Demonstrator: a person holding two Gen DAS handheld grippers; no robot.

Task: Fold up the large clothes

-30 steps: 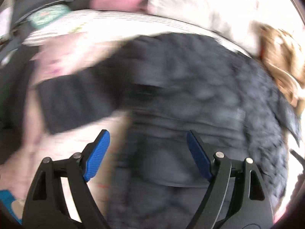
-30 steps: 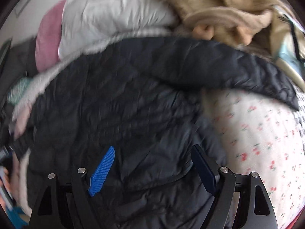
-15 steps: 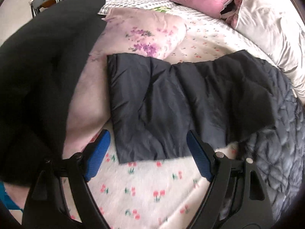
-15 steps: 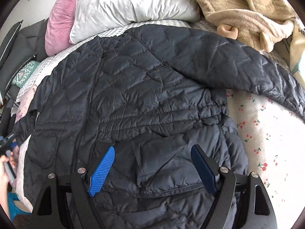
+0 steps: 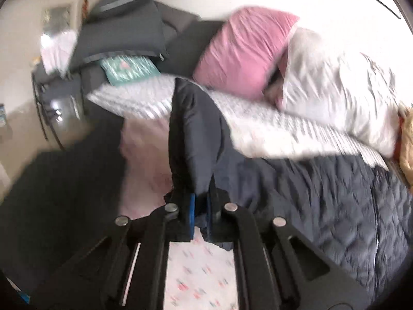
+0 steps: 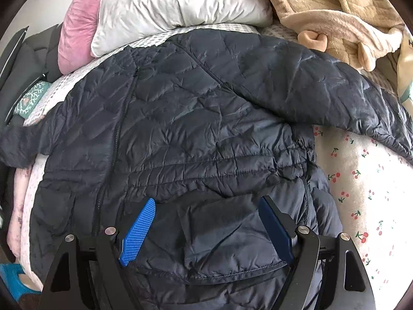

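Observation:
A dark navy quilted jacket (image 6: pixel 201 134) lies spread face up on the bed, zipper at the left, one sleeve (image 6: pixel 335 87) stretched out to the right. My right gripper (image 6: pixel 206 222) is open and empty, hovering over the jacket's lower hem. In the left wrist view my left gripper (image 5: pixel 200 214) is shut on the jacket's other sleeve (image 5: pixel 193 139), which stands lifted up from the bed; the jacket body (image 5: pixel 335 201) lies to the right. That view is blurred.
A pink pillow (image 6: pixel 74 44) and a white pillow (image 6: pixel 175 7) lie at the head of the bed. A beige blanket (image 6: pixel 343 18) is heaped at the back right. The cherry-print sheet (image 6: pixel 361 186) shows to the right. Dark cushions (image 5: pixel 121 31) stack at the far left.
My left gripper was open over the flat sleeve; it has closed on the sleeve and lifted it. My right gripper has stayed open over the hem.

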